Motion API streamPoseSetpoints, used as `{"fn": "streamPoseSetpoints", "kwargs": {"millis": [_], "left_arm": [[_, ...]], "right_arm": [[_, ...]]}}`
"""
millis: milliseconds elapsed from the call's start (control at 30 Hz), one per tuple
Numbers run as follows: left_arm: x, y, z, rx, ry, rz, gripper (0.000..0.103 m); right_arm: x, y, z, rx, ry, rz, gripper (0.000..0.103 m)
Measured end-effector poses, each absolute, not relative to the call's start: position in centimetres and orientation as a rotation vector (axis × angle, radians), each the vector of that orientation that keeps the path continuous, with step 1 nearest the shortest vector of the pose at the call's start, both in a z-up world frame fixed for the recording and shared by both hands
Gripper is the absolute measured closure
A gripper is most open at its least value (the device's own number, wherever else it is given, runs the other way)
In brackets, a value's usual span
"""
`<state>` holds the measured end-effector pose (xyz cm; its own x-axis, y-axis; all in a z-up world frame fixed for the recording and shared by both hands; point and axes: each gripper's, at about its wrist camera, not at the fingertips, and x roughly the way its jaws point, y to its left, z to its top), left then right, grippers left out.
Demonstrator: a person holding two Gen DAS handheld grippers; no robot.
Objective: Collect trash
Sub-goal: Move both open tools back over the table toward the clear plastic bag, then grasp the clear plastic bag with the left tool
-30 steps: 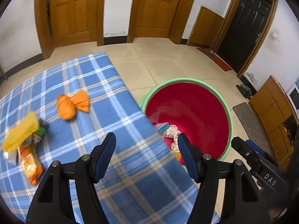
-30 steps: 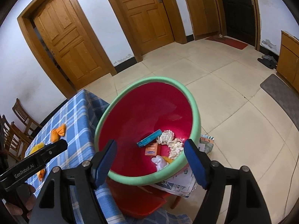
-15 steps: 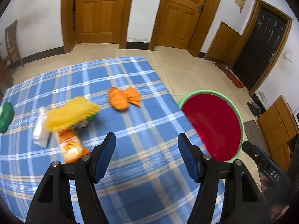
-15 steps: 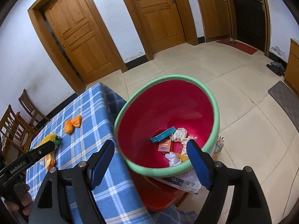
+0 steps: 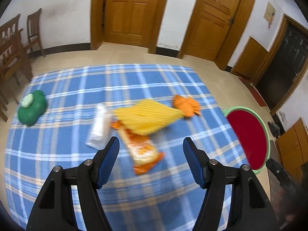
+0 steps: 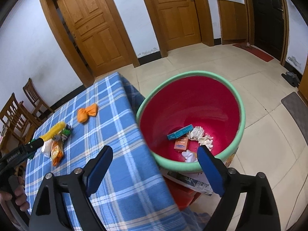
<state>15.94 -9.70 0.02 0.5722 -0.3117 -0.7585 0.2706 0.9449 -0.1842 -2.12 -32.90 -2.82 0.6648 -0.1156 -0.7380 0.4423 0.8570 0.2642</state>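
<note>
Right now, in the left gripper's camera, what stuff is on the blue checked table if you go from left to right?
Green lump with a pale cap → clear plastic bag → orange snack packet → crumpled orange wrapper → and past the table's edge, the red bin with a green rim.

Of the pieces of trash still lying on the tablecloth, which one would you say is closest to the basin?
The orange crumpled wrapper, lying apart near the cloth's basin-side edge; the yellow bag, orange snack packet and white packet cluster farther off.
</note>
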Motion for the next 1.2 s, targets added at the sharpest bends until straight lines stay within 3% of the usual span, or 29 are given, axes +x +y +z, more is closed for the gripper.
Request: {"fn": "streamPoseSetpoints", "kwargs": {"millis": [400,800,1000,1133,1200], "left_arm": [[19.5,-4.0,-2.2,-0.081,0.914,-0.221,0.035],[22.0,-4.0,-5.0,-0.080,0.963,-0.236,0.035],[22.5,-4.2,-5.8,-0.091,0.973,-0.244,0.043],[22.4,-4.1,-5.9,-0.110,0.957,-0.275,0.066],[22.4,-3.9,-5.9,-0.125,0.953,-0.284,0.069]], "right_arm": [[0.6,-27.6,-4.2,0.374,0.849,-0.252,0.010],[2.2,-25.1,-6.1,0.331,0.923,-0.226,0.010],[2.3,-25.0,-6.3,0.325,0.931,-0.233,0.009],[2.8,-24.4,-6.2,0.314,0.939,-0.220,0.009],[3.1,-24.0,-6.0,0.302,0.938,-0.213,0.009]]}}
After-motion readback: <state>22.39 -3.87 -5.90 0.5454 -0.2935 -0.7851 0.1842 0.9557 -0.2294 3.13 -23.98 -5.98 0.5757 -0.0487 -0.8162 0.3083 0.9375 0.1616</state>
